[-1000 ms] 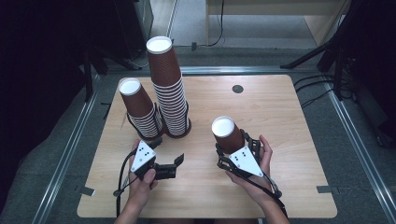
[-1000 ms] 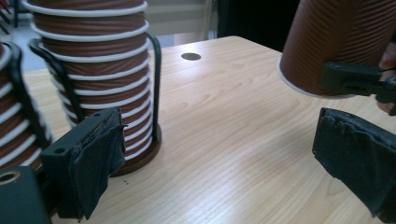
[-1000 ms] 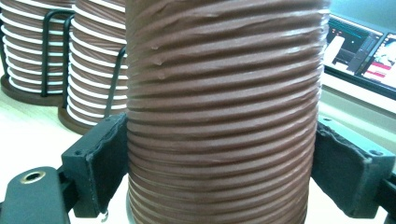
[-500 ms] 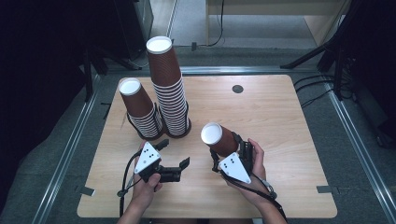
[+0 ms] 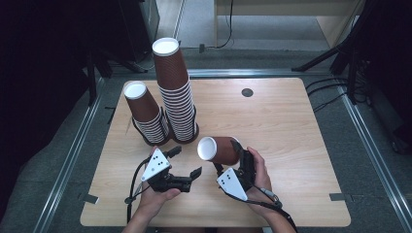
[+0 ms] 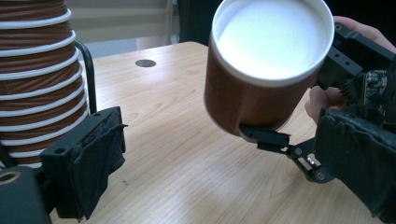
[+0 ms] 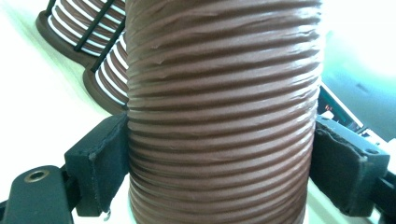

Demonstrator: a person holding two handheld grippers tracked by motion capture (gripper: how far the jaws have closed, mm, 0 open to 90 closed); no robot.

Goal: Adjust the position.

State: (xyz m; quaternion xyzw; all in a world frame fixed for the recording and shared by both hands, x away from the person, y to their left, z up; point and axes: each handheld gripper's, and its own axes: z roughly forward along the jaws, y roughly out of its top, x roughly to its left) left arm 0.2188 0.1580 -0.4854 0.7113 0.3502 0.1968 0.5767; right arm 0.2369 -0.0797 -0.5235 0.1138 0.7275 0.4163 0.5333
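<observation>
Cup [image 5: 218,149] and left gripper [image 5: 186,161] face one another across a short gap, and that is the relation the coming move seems to turn on. The right gripper [image 5: 235,154] pinches the ribbed brown cup by its sides, a padded jaw pressed on either flank as the right gripper view shows [image 7: 219,116], and holds it tipped over so that its long axis runs roughly level, left to right, just above the tabletop [image 5: 291,126]. Its white end [image 6: 273,37] points left, straight toward the left gripper, whose jaws are spread wide with nothing between them; in the left gripper view the cup sits up and to the right of that gap, nearer the right-hand jaw than the left-hand one, and is not yet between them. The left gripper is therefore the free one and the nearer to the cup's white end, while the right hand [image 5: 257,170] carries the weight. Behind, on the far left of the tabletop, stand the tall stack [image 5: 176,92] and the short stack [image 5: 148,114] of like cups, just beside each other, the short one the nearer to the left gripper. My judgement is that the left jaws would need to come right and a little up to take the cup around its white end, or else the cup must swing far and left to reach a stack.
</observation>
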